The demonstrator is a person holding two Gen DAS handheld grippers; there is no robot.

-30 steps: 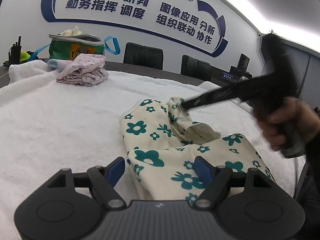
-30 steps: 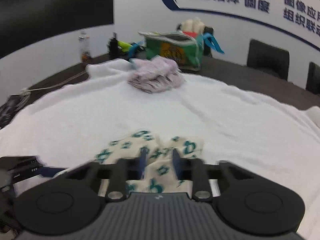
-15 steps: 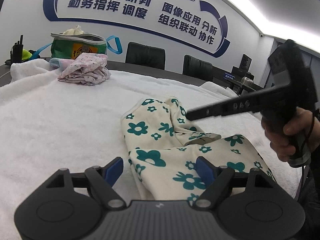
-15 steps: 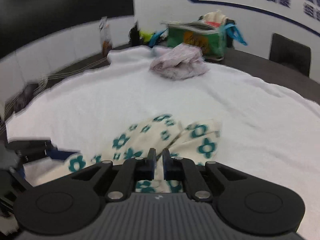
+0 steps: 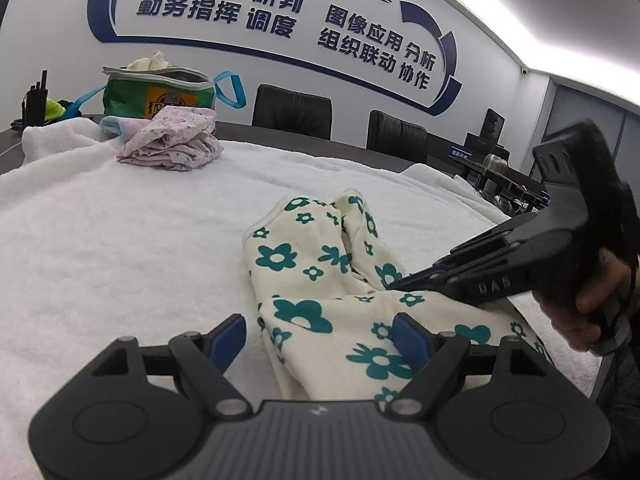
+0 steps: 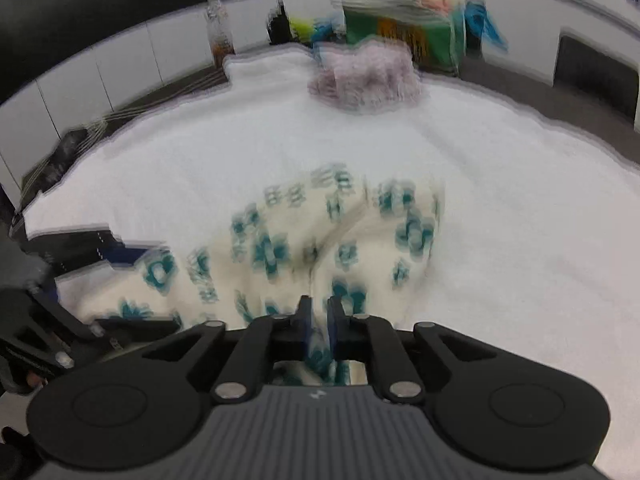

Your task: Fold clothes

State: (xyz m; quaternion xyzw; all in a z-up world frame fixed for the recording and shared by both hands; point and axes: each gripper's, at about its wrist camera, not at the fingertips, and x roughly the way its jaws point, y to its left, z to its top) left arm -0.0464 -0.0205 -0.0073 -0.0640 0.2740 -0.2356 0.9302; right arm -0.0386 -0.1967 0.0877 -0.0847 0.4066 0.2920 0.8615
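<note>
Right gripper [image 6: 318,316] pinches the floral garment [image 5: 320,280], rumpled on the white-toweled tabletop [image 5: 120,248].
Left gripper [image 5: 320,340] hovers with fingers spread over the near hem; best draw the fabric flat and square before creasing.

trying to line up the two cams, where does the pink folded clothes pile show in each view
Left wrist: the pink folded pile sits upper left, on the far part of the white towel, just in front of the green bag.
Right wrist: the pile is upper centre, blurred, again in front of the bag.
Shared landmark: the green bag with blue straps.
</note>
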